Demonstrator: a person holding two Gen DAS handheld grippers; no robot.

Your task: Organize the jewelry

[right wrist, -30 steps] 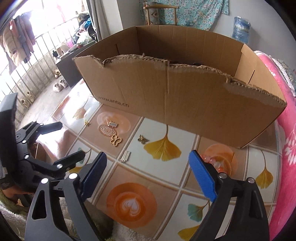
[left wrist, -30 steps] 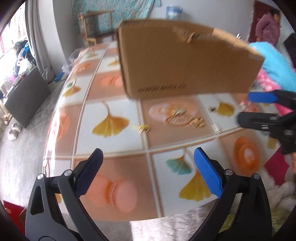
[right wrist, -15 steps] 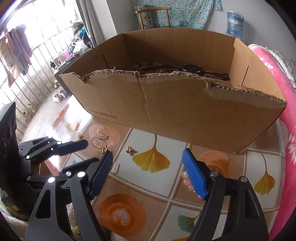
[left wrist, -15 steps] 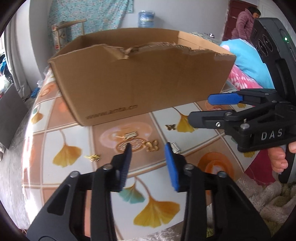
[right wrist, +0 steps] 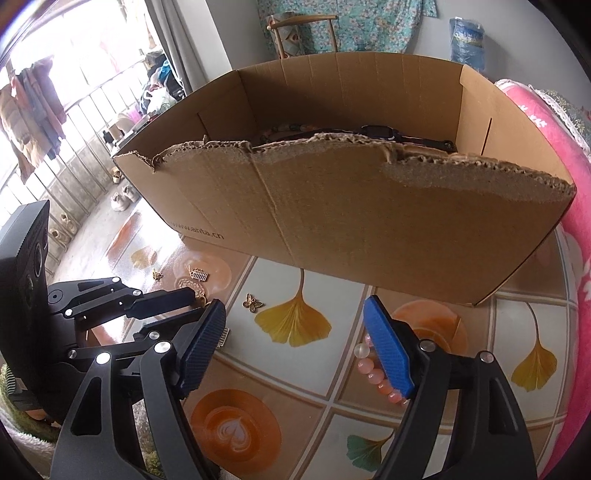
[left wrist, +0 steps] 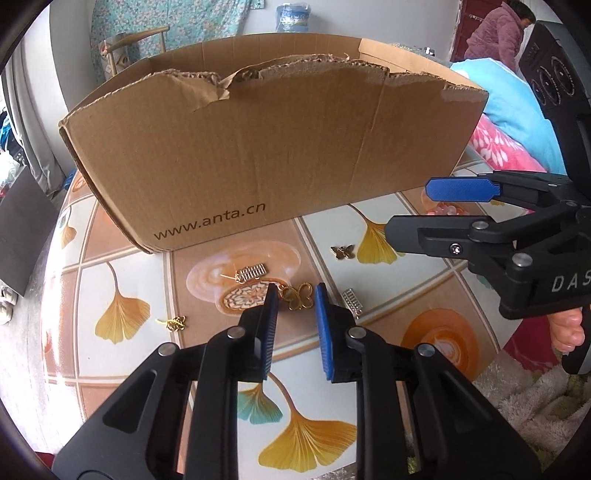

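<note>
Though cluttered, ginkgo-patterned tabletop (left wrist: 122, 280)

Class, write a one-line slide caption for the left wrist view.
Left gripper closing around a gold butterfly charm on the table, cardboard box behind.

A lived-in home, likely a bedroom or living space: a pink floral blanket (right wrist: 554, 155) and a light blue one (left wrist: 513, 110) lie on a bed beside a table (left wrist: 110, 280) covered in a ginkgo-leaf and coffee-print cloth. A wooden chair (right wrist: 303, 33) stands against floral fabric on the wall, clothes (right wrist: 26, 110) hang by a barred window, and shoes (right wrist: 122, 195) sit on the floor
</note>
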